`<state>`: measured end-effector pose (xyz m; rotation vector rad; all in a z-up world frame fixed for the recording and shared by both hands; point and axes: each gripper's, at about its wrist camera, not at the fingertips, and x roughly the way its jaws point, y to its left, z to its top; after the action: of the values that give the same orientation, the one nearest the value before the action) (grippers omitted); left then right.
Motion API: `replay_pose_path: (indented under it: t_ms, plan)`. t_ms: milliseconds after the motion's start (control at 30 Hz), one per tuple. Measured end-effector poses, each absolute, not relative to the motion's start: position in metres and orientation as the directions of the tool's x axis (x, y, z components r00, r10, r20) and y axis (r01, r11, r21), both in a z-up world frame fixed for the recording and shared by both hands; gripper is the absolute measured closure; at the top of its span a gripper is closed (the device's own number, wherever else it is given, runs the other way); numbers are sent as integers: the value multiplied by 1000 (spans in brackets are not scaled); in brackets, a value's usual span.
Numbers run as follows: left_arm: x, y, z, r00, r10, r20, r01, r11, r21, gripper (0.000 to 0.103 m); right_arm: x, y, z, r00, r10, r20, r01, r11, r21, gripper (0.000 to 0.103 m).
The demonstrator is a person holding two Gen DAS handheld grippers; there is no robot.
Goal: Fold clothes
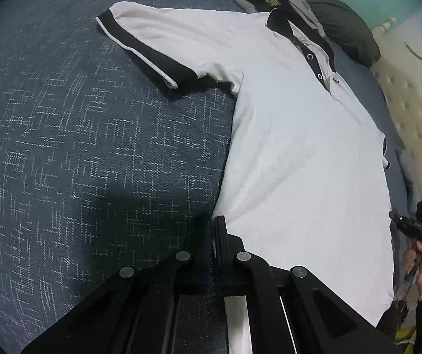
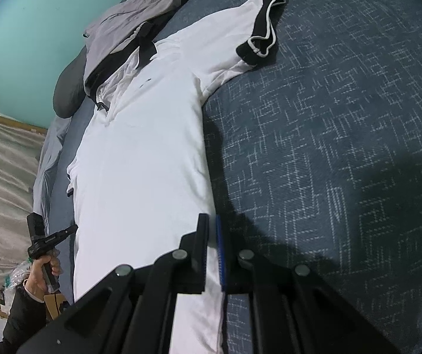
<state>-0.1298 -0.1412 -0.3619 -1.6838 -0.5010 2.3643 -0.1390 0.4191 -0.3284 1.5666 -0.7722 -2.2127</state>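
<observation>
polo shirt [image 1: 293,135] flat on bed cover [image 1: 78,147], collar far, hem near — long axis runs away from both grippers | left gripper [image 1: 215,230] clamped on left hem corner | right gripper [image 2: 212,233] clamped on right hem edge | grey garment [image 2: 128,14] beyond collar, teal wall [image 2: 34,23]

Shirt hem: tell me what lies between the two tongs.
Only the white shirt itself: its bottom stretch spans from the left tongs to the right tongs, each shut on a hem corner. Both wrist views show nothing else there.
</observation>
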Motion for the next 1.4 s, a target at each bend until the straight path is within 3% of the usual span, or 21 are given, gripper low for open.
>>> replay_pose_path:
  t_ms: [167, 233, 267, 667, 767, 933, 1267, 1400]
  plan:
    - [-123, -144, -353, -310, 387, -868, 19, -911, -413, 96, -137, 425, -330, -327, -563, -759, -81, -784, 616, 93]
    - [-115, -146, -350, -301, 399, -866, 7, -907, -420, 95, -134, 427, -331, -313, -572, -758, -97, -775, 624, 71]
    - [-111, -146, -349, -294, 406, -865, 0, -905, -425, 94, -132, 428, -332, -305, -578, -757, -104, -770, 630, 69]
    - [-98, -121, -369, -226, 405, -886, -24, -912, -410, 90, -106, 420, -327, -260, -559, -787, -77, -800, 595, 69]
    - [-97, -121, -366, -232, 399, -887, -28, -915, -403, 99, -106, 418, -330, -258, -558, -789, -82, -801, 593, 76]
    - [-94, -125, -358, -250, 387, -888, -27, -919, -393, 101, -104, 416, -331, -259, -548, -795, -69, -811, 581, 99]
    - [-97, -126, -362, -243, 409, -879, -8, -907, -420, 100, -101, 422, -331, -269, -540, -798, -82, -812, 578, 100]
    - [-85, -128, -357, -235, 418, -878, -16, -904, -427, 98, -100, 427, -326, -265, -543, -797, -108, -804, 584, 94]
